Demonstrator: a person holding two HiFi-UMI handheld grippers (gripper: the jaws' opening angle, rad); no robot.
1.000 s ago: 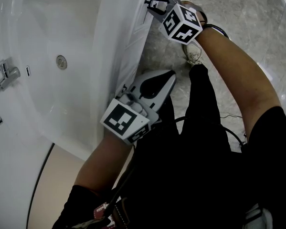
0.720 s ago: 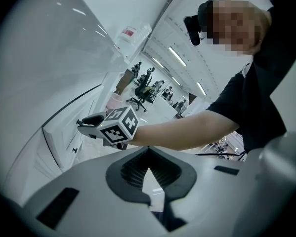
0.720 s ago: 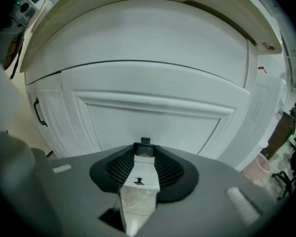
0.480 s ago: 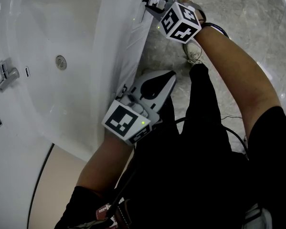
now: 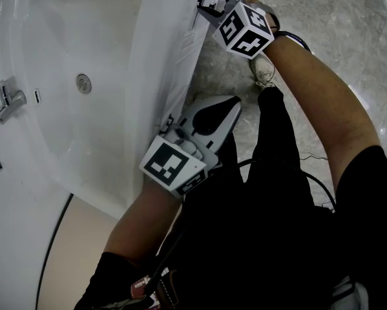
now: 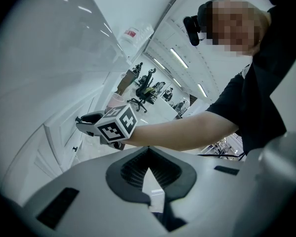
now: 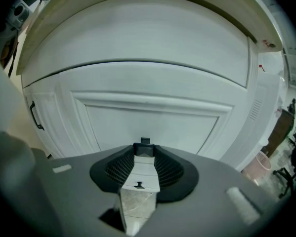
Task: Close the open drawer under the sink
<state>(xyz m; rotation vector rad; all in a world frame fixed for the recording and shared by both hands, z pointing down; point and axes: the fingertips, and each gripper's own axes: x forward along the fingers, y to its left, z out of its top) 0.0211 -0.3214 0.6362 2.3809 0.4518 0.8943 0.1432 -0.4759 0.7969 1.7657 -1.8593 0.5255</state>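
The white drawer front (image 7: pixel 152 117) below the sink (image 5: pixel 103 37) fills the right gripper view. How far it stands out from the cabinet I cannot tell. My right gripper (image 7: pixel 144 158) has its jaws closed on the drawer's small dark knob (image 7: pixel 145 142), which spans the gap between the tips. In the head view that right gripper (image 5: pixel 209 2) is at the top, against the cabinet front (image 5: pixel 183 63). My left gripper (image 5: pixel 169 120) hangs lower beside the cabinet, tips together and empty. The left gripper view looks along its shut jaws (image 6: pixel 148 149) toward the right gripper (image 6: pixel 86 122).
A faucet (image 5: pixel 6 102) stands at the sink's left side. A second small knob (image 7: pixel 139 184) shows on the cabinet face lower down, and a dark door handle (image 7: pixel 35 115) to the left. Marble floor (image 5: pixel 322 18), a shoe (image 5: pixel 264 73) and a thin cable (image 5: pixel 309 173) lie below.
In the head view the right gripper has edged slightly up the picture toward the cabinet front. The left gripper has hardly moved.
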